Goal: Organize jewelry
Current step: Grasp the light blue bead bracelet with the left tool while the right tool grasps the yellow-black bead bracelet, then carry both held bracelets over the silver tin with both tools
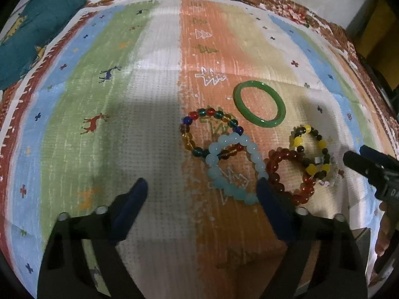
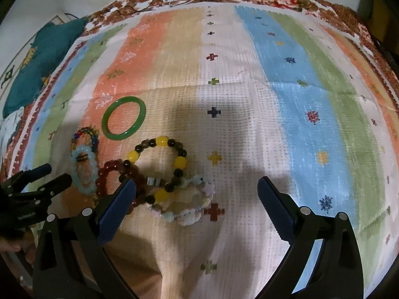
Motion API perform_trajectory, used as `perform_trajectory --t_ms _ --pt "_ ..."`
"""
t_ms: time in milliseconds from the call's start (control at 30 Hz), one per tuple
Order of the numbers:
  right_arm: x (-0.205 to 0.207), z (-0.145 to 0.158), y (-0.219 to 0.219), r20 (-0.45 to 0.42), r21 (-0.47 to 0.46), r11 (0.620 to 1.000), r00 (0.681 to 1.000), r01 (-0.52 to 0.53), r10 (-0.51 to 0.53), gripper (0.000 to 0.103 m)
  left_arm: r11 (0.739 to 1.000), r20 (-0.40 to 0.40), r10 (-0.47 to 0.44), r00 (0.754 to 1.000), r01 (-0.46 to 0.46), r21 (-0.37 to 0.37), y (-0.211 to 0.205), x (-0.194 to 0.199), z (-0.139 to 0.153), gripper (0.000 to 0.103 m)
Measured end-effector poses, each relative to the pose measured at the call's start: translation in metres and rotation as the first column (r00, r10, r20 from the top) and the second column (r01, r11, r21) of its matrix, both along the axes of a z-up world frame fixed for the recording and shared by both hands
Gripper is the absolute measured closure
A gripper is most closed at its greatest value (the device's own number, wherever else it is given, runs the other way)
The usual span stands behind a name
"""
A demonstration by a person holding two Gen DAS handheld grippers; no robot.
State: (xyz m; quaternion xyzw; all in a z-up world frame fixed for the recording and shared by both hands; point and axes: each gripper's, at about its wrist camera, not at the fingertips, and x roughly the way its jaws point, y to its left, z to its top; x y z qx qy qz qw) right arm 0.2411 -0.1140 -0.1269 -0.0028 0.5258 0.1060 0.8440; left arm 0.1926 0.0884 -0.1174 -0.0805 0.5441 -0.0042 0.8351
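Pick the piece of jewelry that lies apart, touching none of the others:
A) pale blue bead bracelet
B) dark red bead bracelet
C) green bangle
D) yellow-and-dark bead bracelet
C: the green bangle lies flat on the striped cloth with bare fabric all around it, while the beaded bracelets overlap one another.

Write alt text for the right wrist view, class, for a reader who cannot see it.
Open gripper jaws hover over a striped cloth holding a cluster of bracelets: a yellow-and-dark beaded bracelet overlapping a red beaded bracelet and a pastel bracelet. A plain green bangle lies apart behind them; the other gripper enters at left.
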Motion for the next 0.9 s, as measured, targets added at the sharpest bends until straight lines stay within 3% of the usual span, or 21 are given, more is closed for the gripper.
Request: perform_trajectory --t_ms 67,300,433,633,700,733,833,900 --pt "0.003 -0.003 0.001 -0.005 -0.004 1.000 1.000 0.000 0.000 0.010 1.000 -0.012 -0.001 1.000 0.001 -0.018 0.001 0.002 -0.003 0.031" --pt "0.014 -0.019 0.007 -0.027 -0.008 1.000 1.000 -0.013 0.012 0.018 0.999 -0.015 -0.029 0.999 0.030 0.019 -0.003 0.009 -0.007 0.042" --pt "0.022 -0.026 0.008 -0.045 -0.009 1.000 0.999 0.003 -0.003 0.033 0.998 -0.017 -0.049 0.999 0.049 0.050 -0.005 0.013 -0.010 0.045" --pt "0.025 -0.034 0.012 -0.045 -0.045 0.999 0.999 -0.007 0.005 0.045 0.993 -0.014 -0.047 0.999 0.049 0.106 -0.002 0.014 -0.012 0.074" --pt "0.026 -0.034 0.010 -0.044 -0.046 0.999 0.999 -0.004 0.002 0.056 0.993 -0.014 -0.043 0.999 0.044 0.110 -0.001 0.014 -0.012 0.080" --pt "0.026 -0.034 0.010 -0.044 -0.048 0.999 0.999 -0.004 0.001 0.067 0.993 -0.014 -0.039 0.999 0.040 0.111 0.001 0.014 -0.012 0.089" --pt "0.026 -0.033 0.008 -0.057 -0.028 0.999 0.998 -0.018 0.016 0.087 0.995 -0.011 -0.035 0.999 0.036 0.098 0.004 0.013 -0.012 0.092" --pt "0.026 -0.033 0.007 -0.057 -0.020 0.999 0.998 -0.028 0.026 0.090 0.996 -0.010 -0.033 0.999 0.034 0.085 0.006 0.012 -0.011 0.092"
